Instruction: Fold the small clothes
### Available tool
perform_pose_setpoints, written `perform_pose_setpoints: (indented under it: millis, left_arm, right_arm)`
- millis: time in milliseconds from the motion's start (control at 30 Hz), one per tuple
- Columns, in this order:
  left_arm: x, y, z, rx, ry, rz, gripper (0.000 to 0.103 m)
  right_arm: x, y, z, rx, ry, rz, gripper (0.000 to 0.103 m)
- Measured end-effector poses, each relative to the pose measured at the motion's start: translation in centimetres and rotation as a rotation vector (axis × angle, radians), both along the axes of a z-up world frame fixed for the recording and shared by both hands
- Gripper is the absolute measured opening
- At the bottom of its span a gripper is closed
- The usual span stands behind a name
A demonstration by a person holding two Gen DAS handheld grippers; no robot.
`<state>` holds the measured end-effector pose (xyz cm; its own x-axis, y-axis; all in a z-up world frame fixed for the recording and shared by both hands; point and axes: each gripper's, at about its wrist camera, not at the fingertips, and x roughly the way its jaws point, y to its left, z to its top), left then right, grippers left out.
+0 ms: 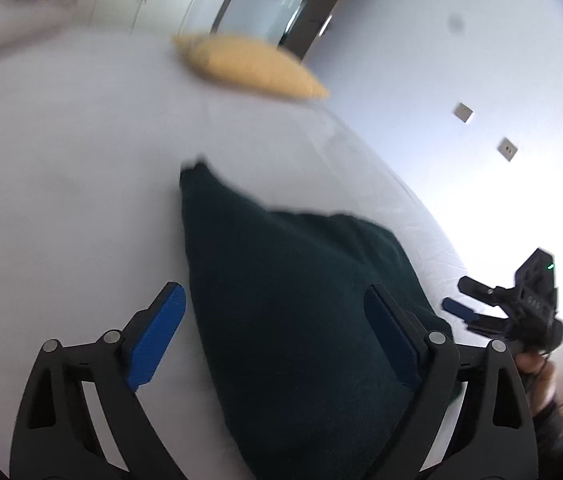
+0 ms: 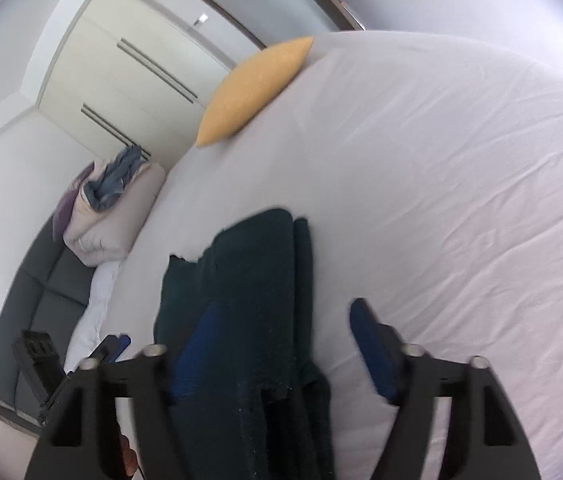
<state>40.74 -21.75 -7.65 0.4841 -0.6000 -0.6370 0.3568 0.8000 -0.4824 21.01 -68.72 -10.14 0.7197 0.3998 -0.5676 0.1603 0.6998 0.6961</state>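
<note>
A dark green garment lies folded over on the white bed sheet. My left gripper is open, its blue pads apart just above the garment's near part. In the right wrist view the same garment lies in long folds below my right gripper, which is open with one pad over the cloth and the other over the sheet. The right gripper also shows in the left wrist view, beside the garment's right edge. The left gripper also shows in the right wrist view at the bed's edge.
An orange pillow lies at the far side of the bed, also in the right wrist view. A pile of bedding with blue clothes sits on a grey sofa beside the bed. Wardrobe doors and a wall stand behind.
</note>
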Motion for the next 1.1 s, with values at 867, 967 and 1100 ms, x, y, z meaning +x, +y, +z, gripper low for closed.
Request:
perform_pose_setpoints:
  millis: [867, 967, 1100]
  left_arm:
    - [0.8, -1.1, -0.4, -0.010, 0.236, -0.084, 0.040]
    - [-1.4, 1.6, 3.1, 0.020, 0.179, -0.064, 0.040]
    - [-4.7, 6.1, 6.5, 0.044, 0.129, -0.048, 0.040]
  right_arm:
    - [4.1, 13.1, 5.6, -0.464, 0.118, 0.196, 0.025]
    - [1.9, 16.9, 8.4, -0.524, 0.071, 0.236, 0.025]
    - [-0.9, 21.2, 10.9, -0.518, 0.019, 0.274, 0.025]
